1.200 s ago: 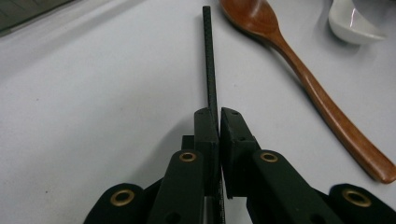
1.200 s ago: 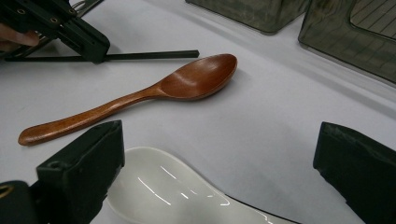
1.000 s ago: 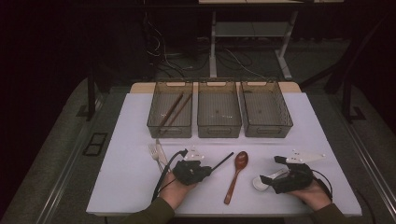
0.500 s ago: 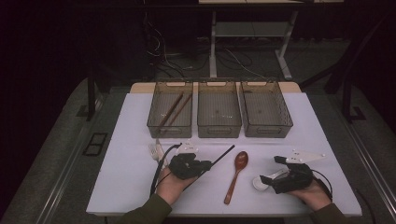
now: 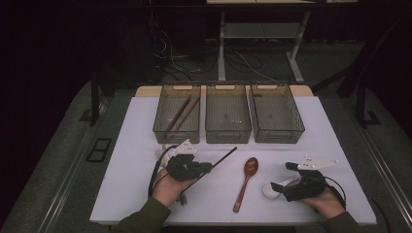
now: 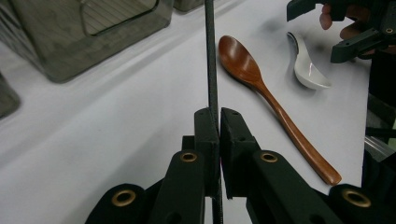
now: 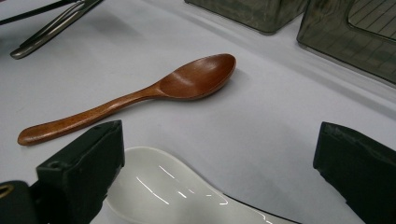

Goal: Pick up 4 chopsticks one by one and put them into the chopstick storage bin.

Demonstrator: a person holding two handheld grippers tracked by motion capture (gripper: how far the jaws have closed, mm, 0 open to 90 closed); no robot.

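Left tool (image 5: 206, 167) has lifted and drifted up-counter since the earlier frame, taking the black chopstick (image 5: 221, 158) with it; right tool (image 5: 286, 175) hasn't budged.

Left tool state: jaws together, clamped on the chopstick near its lower third. The left gripper view shows the stick (image 6: 211, 70) running straight out between the pads. From above, its long axis runs diagonally, the free tip aimed up and right toward the gap between the left bin (image 5: 160, 127) and the middle bin (image 5: 228, 133). It looks clear of the counter (image 5: 136, 145).

Right tool state: jaws wide apart, straddling the white spoon (image 5: 270, 189), not pressing on it. In the right gripper view the spoon bowl (image 7: 163, 196) sits between the two jaws.

Wooden spoon (image 5: 245, 182) lies on the counter between the two hands, bowl toward the bins.

Key relation: the left bin already holds two brown chopsticks (image 5: 180, 114) and lies ahead and slightly left of the left tool. My read: the left hand is nearer, but the stick needs swinging left to line up with the bin's long axis before it drops.
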